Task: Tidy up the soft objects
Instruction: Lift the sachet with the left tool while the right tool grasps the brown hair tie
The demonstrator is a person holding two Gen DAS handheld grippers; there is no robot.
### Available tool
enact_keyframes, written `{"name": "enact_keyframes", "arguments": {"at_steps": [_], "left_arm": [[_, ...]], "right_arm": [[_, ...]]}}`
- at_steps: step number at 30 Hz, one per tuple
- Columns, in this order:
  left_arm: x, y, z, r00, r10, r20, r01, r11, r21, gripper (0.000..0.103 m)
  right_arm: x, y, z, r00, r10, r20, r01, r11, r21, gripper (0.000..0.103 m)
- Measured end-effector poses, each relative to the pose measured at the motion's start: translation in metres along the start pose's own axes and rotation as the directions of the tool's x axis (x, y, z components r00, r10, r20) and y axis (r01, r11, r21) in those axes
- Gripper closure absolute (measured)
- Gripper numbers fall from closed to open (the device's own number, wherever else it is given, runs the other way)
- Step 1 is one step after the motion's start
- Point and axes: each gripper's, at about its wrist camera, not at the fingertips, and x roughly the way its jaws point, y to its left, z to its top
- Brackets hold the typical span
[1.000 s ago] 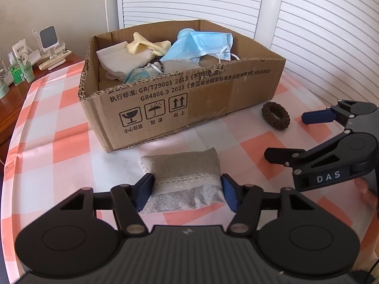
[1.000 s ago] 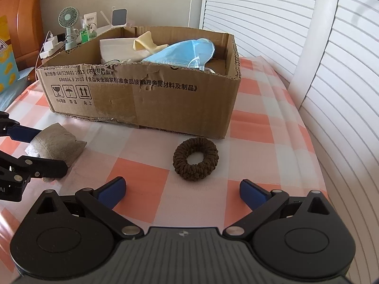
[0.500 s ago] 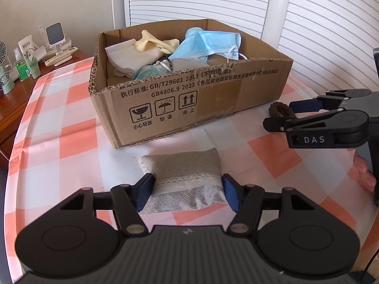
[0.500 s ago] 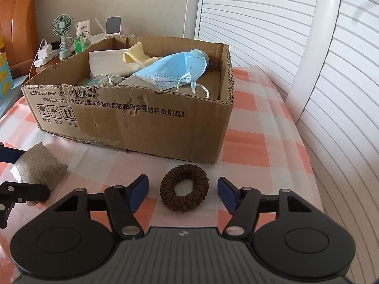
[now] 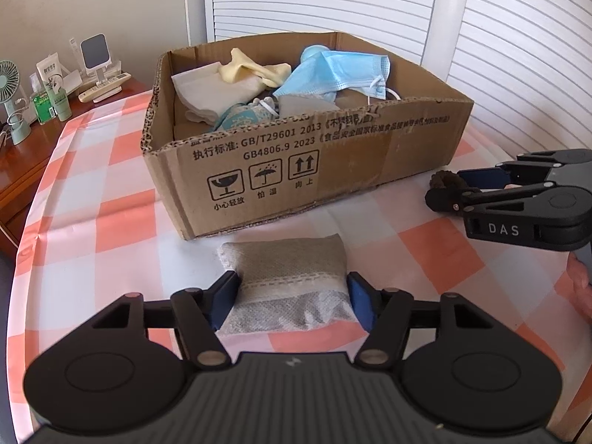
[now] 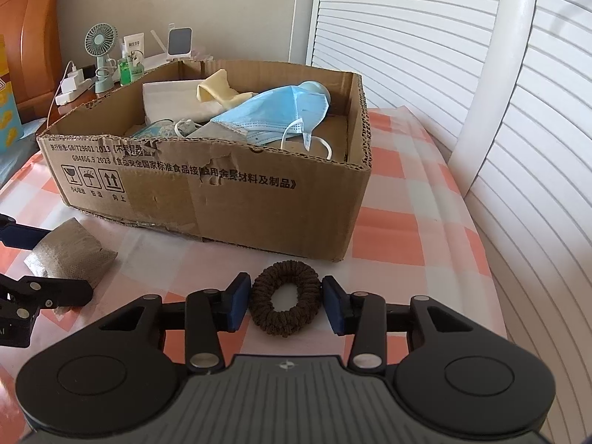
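Observation:
A grey fabric pouch lies on the checked tablecloth in front of a cardboard box. My left gripper has its pads against both sides of the pouch, which still rests on the table. A brown hair scrunchie lies near the box's front corner. My right gripper straddles it, its pads close to both sides with small gaps left. The box holds a blue face mask, cream cloths and other soft items. The pouch and the left gripper also show at the left of the right wrist view.
A wooden side table at the left carries a small fan, bottles and a phone stand. White slatted shutters run behind and to the right. The table edge falls away at the right.
My right gripper has moved forward over the scrunchie and narrowed around it. My left gripper stays around the pouch, with the box now closer in its view.

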Motion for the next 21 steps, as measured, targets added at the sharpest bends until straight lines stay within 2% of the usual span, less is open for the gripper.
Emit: {"name": "enact_keyframes", "arguments": {"at_steps": [8,15,21], "left_arm": [[-0.007,0.005,0.003,1.0,-0.013,0.0,0.013,1.0,0.004,0.052],[-0.019,0.008,0.001,0.999,-0.041,-0.001,0.041,0.999,0.019,0.053],[-0.03,0.01,-0.006,0.999,-0.039,-0.009,0.039,0.998,0.039,0.053]], "right_arm": [[-0.014,-0.011,0.001,0.999,0.04,0.006,-0.04,0.998,0.042,0.059],[-0.031,-0.009,-0.001,0.999,0.032,0.015,-0.032,0.999,0.011,0.059],[-0.041,-0.003,-0.005,0.999,0.035,0.014,-0.034,0.999,-0.008,0.059]]}}
